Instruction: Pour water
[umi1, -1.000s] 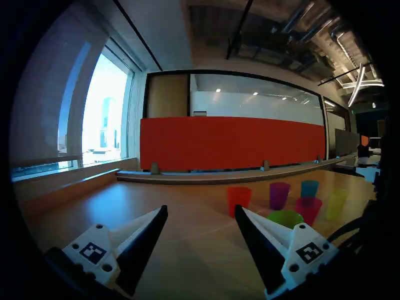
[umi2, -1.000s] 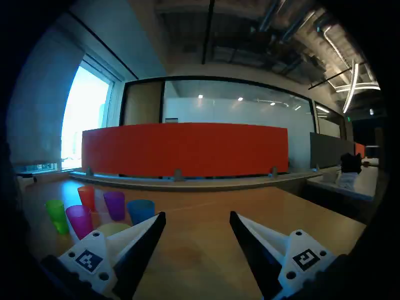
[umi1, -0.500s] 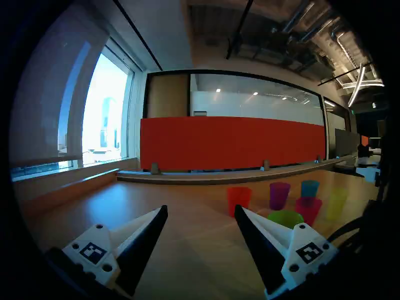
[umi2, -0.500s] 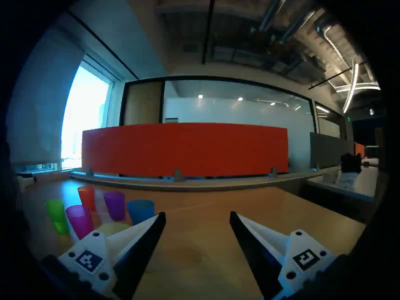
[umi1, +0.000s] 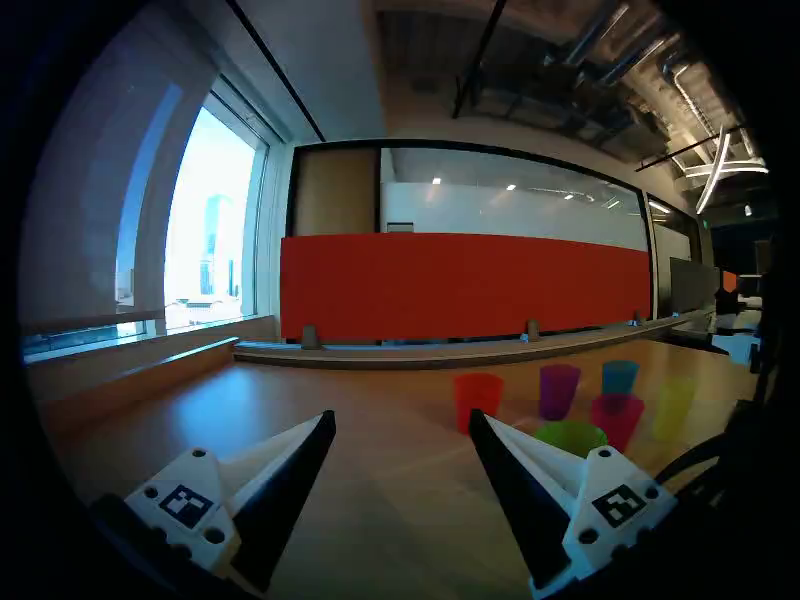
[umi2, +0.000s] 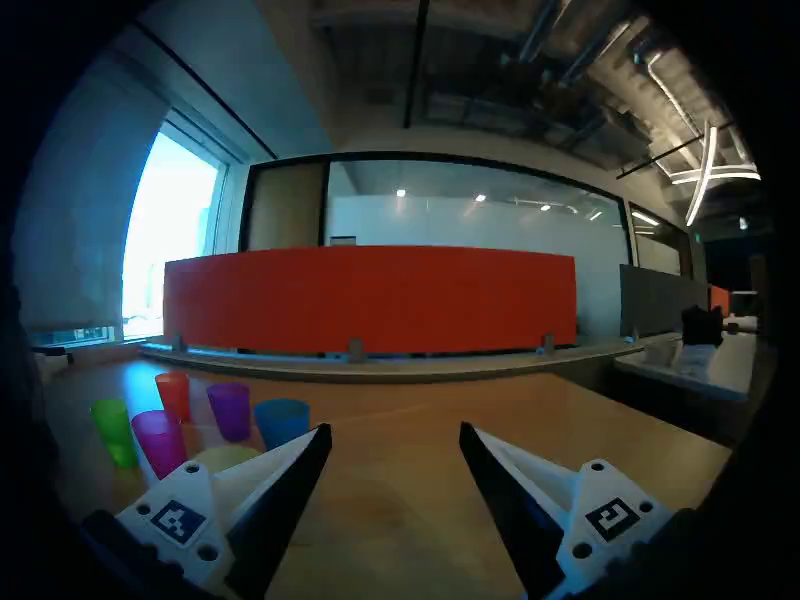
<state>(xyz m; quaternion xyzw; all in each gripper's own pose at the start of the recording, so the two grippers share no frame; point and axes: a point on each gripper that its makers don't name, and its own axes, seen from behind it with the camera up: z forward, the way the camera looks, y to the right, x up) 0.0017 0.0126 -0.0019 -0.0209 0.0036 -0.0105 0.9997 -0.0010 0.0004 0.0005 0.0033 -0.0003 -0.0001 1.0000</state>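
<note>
The left gripper and right gripper are held over the tabletop, jaws released and empty. Coloured cups are clustered between them, one partly hidden behind a finger. A red partition is seen beyond.

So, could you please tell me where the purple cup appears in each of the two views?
Left gripper view: the purple cup stands right of centre, between the red cup and the blue cup.
Right gripper view: lower left, again between those two cups.
Shared landmark: the long red partition at the back.
</note>
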